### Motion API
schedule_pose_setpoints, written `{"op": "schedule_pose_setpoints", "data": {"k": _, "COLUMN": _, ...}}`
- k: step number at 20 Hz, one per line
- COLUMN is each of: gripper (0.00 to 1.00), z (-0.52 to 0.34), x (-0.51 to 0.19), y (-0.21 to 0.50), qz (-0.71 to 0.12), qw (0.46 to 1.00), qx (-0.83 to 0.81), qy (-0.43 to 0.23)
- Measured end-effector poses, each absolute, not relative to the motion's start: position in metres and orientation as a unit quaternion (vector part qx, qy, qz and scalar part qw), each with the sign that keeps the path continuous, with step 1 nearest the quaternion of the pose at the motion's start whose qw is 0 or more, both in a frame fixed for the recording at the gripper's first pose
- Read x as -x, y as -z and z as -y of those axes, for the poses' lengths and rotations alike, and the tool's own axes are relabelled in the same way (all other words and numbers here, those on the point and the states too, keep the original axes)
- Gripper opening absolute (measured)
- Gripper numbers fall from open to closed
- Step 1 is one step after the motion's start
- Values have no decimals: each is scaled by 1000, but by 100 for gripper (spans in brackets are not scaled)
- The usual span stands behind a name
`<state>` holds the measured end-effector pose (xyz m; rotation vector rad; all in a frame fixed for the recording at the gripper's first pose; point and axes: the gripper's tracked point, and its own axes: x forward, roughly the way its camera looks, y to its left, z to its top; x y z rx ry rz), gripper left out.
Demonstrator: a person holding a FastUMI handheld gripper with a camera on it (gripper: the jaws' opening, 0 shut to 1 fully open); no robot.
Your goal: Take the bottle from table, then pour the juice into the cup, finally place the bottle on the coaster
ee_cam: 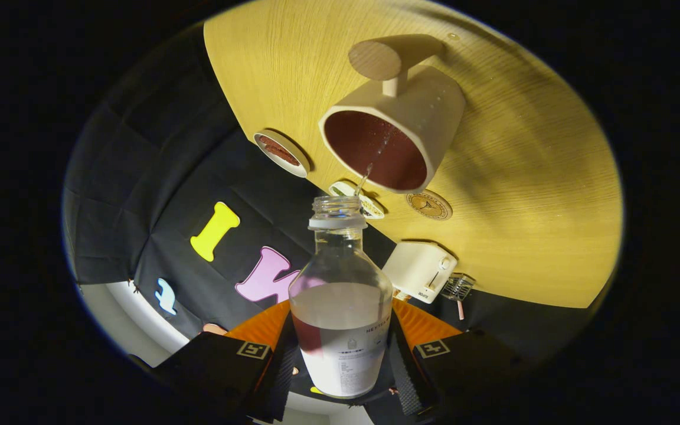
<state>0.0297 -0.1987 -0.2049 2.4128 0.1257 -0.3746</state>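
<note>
Jaws pinch the bottle (pixel 340 313) from both sides; you hold it tilted, its open mouth just short of the cup (pixel 396 127) on the desk (pixel 529 195), a thin stream entering the cup. Coaster (pixel 428 205) lies beside the cup.

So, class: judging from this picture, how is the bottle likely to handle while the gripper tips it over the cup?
The bottle looks like clear, smooth glass: probably rigid, maybe slippery in the gripper. It is part-filled, so its weight likely shifts as liquid moves. A thin stream leaves its mouth toward the cup.
</note>
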Motion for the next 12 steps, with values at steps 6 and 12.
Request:
{"op": "schedule_pose_setpoints", "data": {"k": 6, "gripper": 74, "z": 199, "x": -32, "y": 204, "qz": -52, "qw": 339, "qx": -928, "qy": 144}}
{"op": "schedule_pose_setpoints", "data": {"k": 12, "gripper": 74, "z": 200, "x": -31, "y": 202, "qz": -56, "qw": 335, "qx": -930, "qy": 144}}
